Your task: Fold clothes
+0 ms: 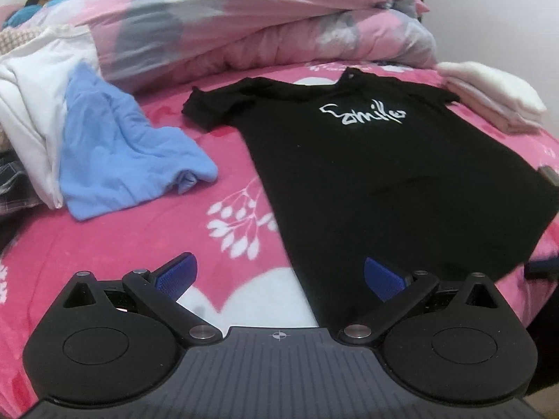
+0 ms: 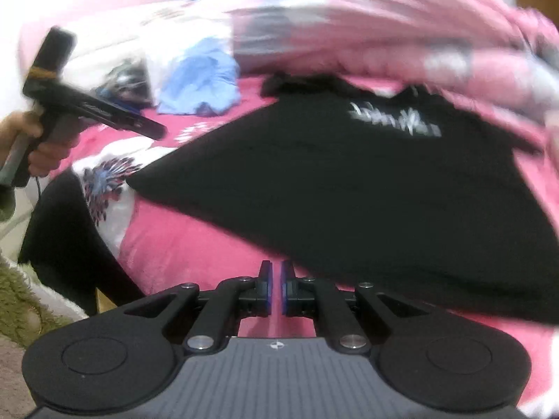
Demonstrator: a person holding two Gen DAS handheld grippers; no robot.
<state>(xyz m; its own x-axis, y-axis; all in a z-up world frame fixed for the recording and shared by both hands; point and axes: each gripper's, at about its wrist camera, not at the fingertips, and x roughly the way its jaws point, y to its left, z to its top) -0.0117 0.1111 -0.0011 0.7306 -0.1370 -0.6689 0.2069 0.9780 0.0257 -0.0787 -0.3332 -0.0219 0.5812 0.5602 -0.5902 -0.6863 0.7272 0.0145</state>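
Right now, biggest first: pink floral bedspread (image 1: 146, 244) fills everything ahead of both sets of fingers, rumpled duvet (image 1: 244, 28) heaped at the far side. Black T-shirt (image 1: 384, 174) lies spread flat on the bedspread, print up, sleeves out, no fold visible in it. That fits either a shirt laid out for folding or one opened back up; can't tell which.

Crumpled blue garment (image 1: 118, 146) sits well off to the left of the left fingers, against a white pile (image 1: 28, 104). Folded white stack (image 1: 496, 97) lies just past the shirt's far right sleeve.

Left gripper (image 1: 279, 276): fingers spread wide, holding nothing, hem corner of the shirt just ahead of the right-side finger. Right gripper (image 2: 276, 279): fingers nearly together, thin gap, nothing between them, hem just ahead and to the right. The hand (image 2: 42, 146) holding the left tool shows in the right view.

Risks:
- Plush bedspread: a pinch at the hem could catch the cover too and drag it.
- Grabbing one layer only would skew the fold.
- Right view is motion-blurred; fast approach could overshoot the hem.
- Far sleeve is close to the white stack and could knock it.
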